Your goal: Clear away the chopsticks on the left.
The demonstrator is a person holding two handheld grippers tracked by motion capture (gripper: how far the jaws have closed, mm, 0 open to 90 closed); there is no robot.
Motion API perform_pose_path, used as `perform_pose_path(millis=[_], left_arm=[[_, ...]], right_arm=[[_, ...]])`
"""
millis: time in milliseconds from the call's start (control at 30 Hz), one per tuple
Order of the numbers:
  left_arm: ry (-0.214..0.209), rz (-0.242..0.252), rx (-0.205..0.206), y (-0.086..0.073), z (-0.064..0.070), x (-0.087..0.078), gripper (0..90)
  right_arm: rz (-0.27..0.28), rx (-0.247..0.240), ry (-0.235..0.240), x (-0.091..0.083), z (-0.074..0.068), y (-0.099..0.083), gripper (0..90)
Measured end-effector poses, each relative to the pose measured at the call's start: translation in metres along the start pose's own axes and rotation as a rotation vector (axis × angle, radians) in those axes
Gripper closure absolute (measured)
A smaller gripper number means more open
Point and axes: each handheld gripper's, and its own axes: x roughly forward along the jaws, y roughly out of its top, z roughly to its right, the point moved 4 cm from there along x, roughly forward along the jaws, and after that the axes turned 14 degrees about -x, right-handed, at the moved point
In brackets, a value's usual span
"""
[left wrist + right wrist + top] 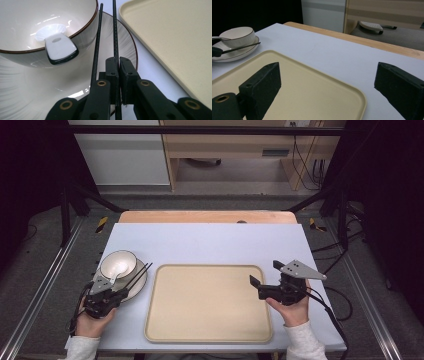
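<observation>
A white bowl [118,263] with a brown rim stands on a plate [137,284] at the table's left. A white spoon [60,48] rests in the bowl [30,20], its handle over the rim. Two black chopsticks [138,274] lie across the plate [127,47]. My left gripper [120,292] is shut on one chopstick [115,37]; the other chopstick [97,45] runs just beside its left jaw. My right gripper [265,273] hovers open and empty at the right edge of the beige tray [207,302]. The right gripper view shows its jaws spread wide [328,72] over the tray's corner [294,82].
The tray [175,37] lies bare in the middle of a pale mat [210,242]. A wooden table edge [207,216] runs along the far side. Black frame posts [65,205] stand at both sides. The bowl [238,35] and chopsticks [242,47] appear far left in the right gripper view.
</observation>
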Motion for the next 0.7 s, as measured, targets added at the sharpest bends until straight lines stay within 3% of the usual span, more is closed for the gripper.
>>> perform_pose_path(millis=[267,700], left_arm=[[-0.006,0.042,-0.025,0.005,0.007,-0.011,85.7],[-0.023,0.088,-0.059,0.011,0.031,-0.016,85.7]], right_arm=[[0.002,-0.002,-0.012,-0.002,0.001,0.0,6.3],[-0.024,0.018,-0.045,0.0,0.007,-0.003,4.0]])
